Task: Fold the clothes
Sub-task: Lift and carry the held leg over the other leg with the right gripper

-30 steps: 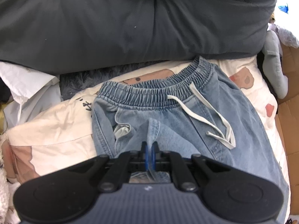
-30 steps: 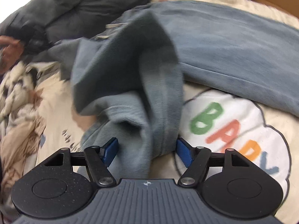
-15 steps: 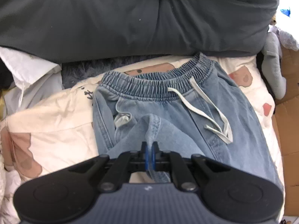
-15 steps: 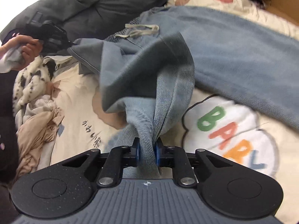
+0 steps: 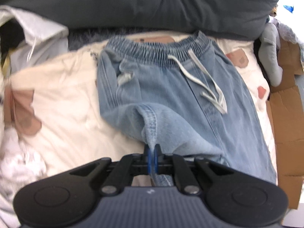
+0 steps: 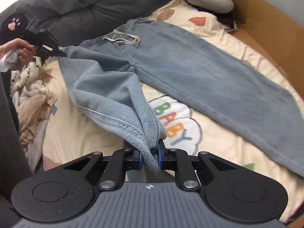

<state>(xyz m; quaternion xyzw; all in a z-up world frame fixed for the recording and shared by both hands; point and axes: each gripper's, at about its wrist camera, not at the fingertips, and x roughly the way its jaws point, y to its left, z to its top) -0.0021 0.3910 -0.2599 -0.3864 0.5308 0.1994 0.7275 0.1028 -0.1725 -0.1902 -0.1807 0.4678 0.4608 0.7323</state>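
1. The denim drawstring trousers (image 6: 190, 64) lie on a cream printed bedsheet (image 6: 218, 142) on the bed, waistband toward the dark grey duvet (image 5: 152, 5). One leg is stretched flat across the sheet; the other is lifted off it, strung between the two tools.

2. The left tool (image 5: 152, 156) has its blue pads pressed together on a thin hemmed edge of the denim (image 5: 150, 125), seemingly near the hip side. In the right wrist view it shows at the far left, held in the person's hand (image 6: 20, 49).

3. The right tool (image 6: 149, 156) has just been closing and now pinches a thick bunch of the raised leg, several layers gathered between its pads.

4. Handling, as I judge it: soft and floppy, yet fairly heavy for cloth. The denim sags between the grips and will drape rather than hold a crease. The twill looks rough enough not to slip.

5. Best holds are stitched edges: hems, side seams and the elastic waistband (image 5: 157, 51), where the fabric is doubled and will not stretch out of shape.

6. The bunched right grip risks dropping inner layers or dragging wrinkles into the fold.

7. The loose drawstring (image 5: 205, 83) may trail and get caught inside the fold.
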